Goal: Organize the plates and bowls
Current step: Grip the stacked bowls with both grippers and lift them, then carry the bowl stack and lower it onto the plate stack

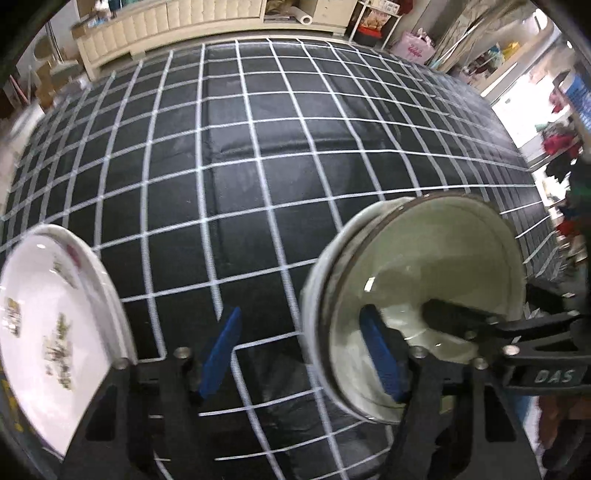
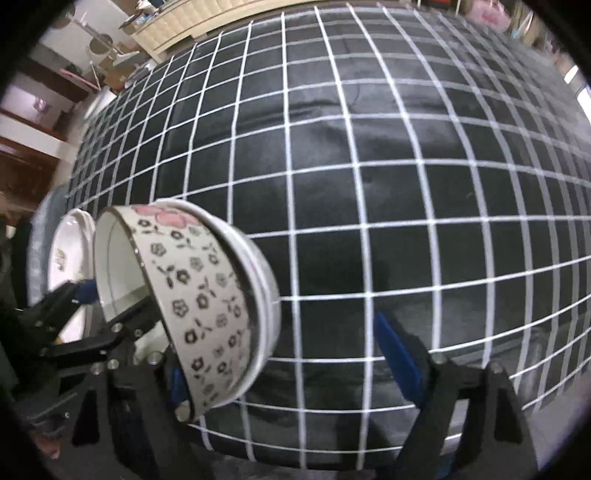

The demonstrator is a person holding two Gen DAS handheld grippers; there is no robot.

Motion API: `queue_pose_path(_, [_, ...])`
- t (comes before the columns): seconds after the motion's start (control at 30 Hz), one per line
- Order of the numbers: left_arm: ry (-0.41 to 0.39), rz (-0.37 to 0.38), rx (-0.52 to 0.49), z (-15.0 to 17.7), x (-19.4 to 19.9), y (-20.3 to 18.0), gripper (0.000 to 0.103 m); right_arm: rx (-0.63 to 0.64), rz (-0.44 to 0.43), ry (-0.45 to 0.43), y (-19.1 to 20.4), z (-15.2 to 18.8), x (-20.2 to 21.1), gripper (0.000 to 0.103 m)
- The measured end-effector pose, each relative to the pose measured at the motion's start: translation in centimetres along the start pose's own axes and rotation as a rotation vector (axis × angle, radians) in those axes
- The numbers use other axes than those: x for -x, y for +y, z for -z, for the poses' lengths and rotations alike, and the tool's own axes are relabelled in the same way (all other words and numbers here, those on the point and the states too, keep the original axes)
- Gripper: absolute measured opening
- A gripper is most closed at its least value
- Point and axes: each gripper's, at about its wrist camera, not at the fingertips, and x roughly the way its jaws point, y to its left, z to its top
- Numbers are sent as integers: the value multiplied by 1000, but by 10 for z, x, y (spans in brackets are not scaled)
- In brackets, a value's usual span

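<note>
In the left wrist view my left gripper point(image 1: 301, 356) is wide open; its right finger point(image 1: 380, 354) reaches inside the stacked bowls point(image 1: 424, 280), its left finger point(image 1: 221, 350) stands over the mat. The right gripper's finger point(image 1: 458, 314) also lies inside the bowl. A white plate point(image 1: 48, 317) with small prints lies at lower left. In the right wrist view the flower-patterned bowl point(image 2: 199, 295) sits nested in another bowl, tilted, at my right gripper's point(image 2: 288, 362) left finger. The right gripper is wide open. The left gripper point(image 2: 74, 295) and plate point(image 2: 68, 236) show at left.
A black mat with a white grid point(image 1: 258, 184) covers the table. A cream counter point(image 1: 177, 22) and shelves with clutter stand beyond the far edge. The mat's near edge point(image 2: 295, 461) runs below the right gripper.
</note>
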Motion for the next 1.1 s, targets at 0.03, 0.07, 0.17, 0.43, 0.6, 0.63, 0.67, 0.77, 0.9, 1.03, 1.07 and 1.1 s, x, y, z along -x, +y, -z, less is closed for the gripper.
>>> queue_pose_path(0.03, [2,30,10,1,0,1,45,-14,-46,17,-3,0,-3,77])
queue_pose_path(0.07, [5,62,19,1,-1,4,40,-31,-96,39,-4,1,-8,71])
queue_pose_path(0.17, [12,98,25,5,-1,4,31,-44,-186,50,-3,3,-13,55])
queue_pose_path(0.43, [-10,71,-5,10,2,-2,29,2,-143,27,9,9,-14,54])
queue_pose_path(0.6, [-12,36,-25,5,6,-21,28,25,-134,37,18,3,-14,51])
queue_pose_path(0.63, [-15,31,-26,4,7,-25,28,25,-139,38,19,3,-15,51])
queue_pose_path(0.67, [-14,26,-27,4,8,-27,28,25,-143,38,19,4,-15,51])
queue_pose_path(0.77, [-14,4,-39,1,12,-33,27,25,-160,47,25,7,-18,50])
queue_pose_path(0.9, [-25,-11,-47,-4,20,-35,26,25,-180,48,35,5,-18,50])
queue_pose_path(1.03, [-33,-14,-39,-10,26,-38,26,40,-178,46,48,3,-16,50])
queue_pose_path(1.07, [-36,-13,-37,-11,28,-39,26,37,-179,46,50,3,-15,50])
queue_pose_path(1.1, [-38,-12,-37,-10,32,-34,26,45,-177,45,53,2,-15,50])
